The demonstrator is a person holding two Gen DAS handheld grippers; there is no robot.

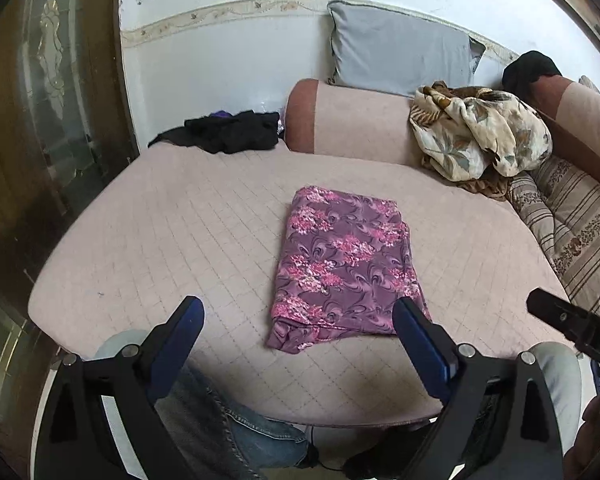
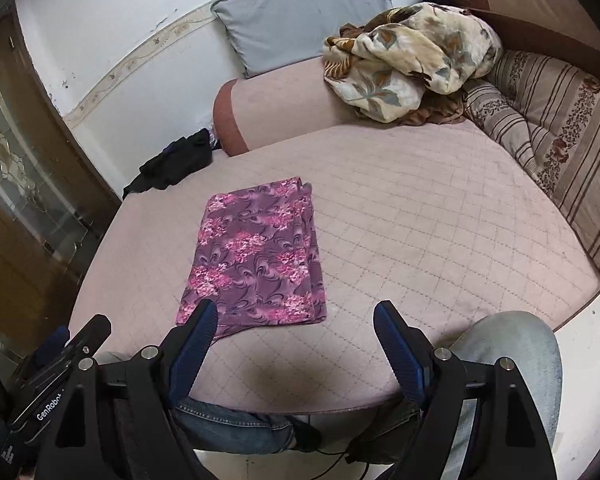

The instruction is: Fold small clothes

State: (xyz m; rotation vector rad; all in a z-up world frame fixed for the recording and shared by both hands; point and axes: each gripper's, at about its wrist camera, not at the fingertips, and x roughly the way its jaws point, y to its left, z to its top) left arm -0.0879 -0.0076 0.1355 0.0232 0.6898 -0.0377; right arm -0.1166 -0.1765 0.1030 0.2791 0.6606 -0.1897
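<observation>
- Jaws of left gripper (image 1: 298,314) and right gripper (image 2: 294,318) spread wide, gripping nothing.
- Folded purple floral garment (image 1: 342,264) flat on quilted pink sofa seat (image 1: 180,240).
- Beyond garment: black clothes (image 1: 228,130), grey pillow (image 1: 396,48), floral blanket (image 1: 480,132), white wall (image 1: 220,60).

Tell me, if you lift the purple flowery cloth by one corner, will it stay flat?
Probably not. The purple cloth lies in thin soft layers, so it would likely droop and unfold. It looks light. On the quilted cover it may bunch up rather than slide if pushed.
</observation>
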